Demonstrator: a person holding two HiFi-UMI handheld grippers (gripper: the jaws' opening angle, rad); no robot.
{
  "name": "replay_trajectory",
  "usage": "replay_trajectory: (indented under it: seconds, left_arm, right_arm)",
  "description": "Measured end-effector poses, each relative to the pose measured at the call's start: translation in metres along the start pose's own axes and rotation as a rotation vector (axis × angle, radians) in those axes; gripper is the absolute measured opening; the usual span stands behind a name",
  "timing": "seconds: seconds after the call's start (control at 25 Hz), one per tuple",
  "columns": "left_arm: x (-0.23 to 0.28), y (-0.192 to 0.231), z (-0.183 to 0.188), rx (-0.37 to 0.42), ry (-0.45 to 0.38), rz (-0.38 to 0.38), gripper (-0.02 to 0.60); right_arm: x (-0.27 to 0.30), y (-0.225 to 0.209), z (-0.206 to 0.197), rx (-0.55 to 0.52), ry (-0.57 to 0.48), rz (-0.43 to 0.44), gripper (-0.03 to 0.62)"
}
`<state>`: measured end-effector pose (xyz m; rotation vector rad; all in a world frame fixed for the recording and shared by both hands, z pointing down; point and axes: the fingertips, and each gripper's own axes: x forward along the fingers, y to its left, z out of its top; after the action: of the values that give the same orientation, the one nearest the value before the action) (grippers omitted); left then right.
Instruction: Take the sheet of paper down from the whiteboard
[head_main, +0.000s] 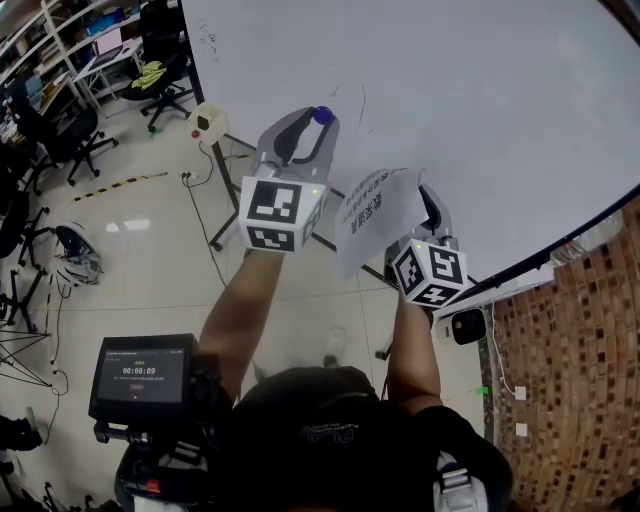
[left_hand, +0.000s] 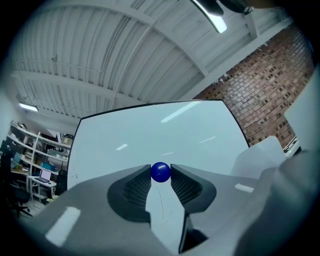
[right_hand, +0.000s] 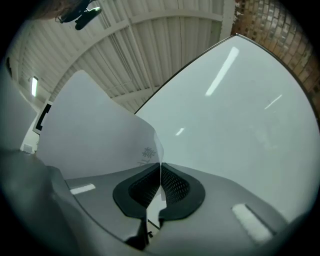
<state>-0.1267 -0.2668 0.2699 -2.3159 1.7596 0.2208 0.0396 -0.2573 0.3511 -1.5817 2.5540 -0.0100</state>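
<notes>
The white sheet of paper (head_main: 375, 215) with printed lines hangs clear of the whiteboard (head_main: 470, 90), bent over the right gripper (head_main: 428, 200), whose jaws are shut on the sheet's edge. In the right gripper view the paper (right_hand: 95, 130) rises to the left out of the closed right gripper (right_hand: 160, 175). The left gripper (head_main: 321, 118) is raised in front of the board, pinching a small blue ball magnet (head_main: 322, 115). In the left gripper view the magnet (left_hand: 160, 172) sits between the two fingertips, touching both pads, with the whiteboard (left_hand: 150, 135) behind it.
The whiteboard stands on a wheeled frame with a leg (head_main: 222, 200) and cables on the tiled floor. A brick wall (head_main: 575, 350) is at the right. Office chairs (head_main: 165, 60) and shelves (head_main: 70, 45) fill the far left. A small screen unit (head_main: 143, 375) sits by my left arm.
</notes>
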Motion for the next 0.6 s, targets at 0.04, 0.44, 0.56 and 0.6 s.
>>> replay_trajectory:
  seconds: [0.04,0.44,0.56,0.6]
  left_arm:
    - [0.004,-0.004,-0.003,0.0,0.002,-0.003,0.123]
    - [0.017,-0.016,-0.013,-0.004,0.005,-0.013,0.123]
    - [0.011,-0.015,-0.006,-0.007,0.007,-0.017,0.123]
    - [0.013,-0.017,-0.008,-0.009,0.01,-0.018,0.123]
  right_arm:
    - [0.001,-0.004,-0.002,-0.01,0.005,-0.005,0.015]
    - [0.01,-0.012,-0.001,-0.072,0.006,-0.017,0.014]
    - [0.007,-0.004,0.002,-0.08,0.014,-0.016,0.014]
    - [0.007,-0.006,0.0,-0.081,0.02,-0.016,0.014]
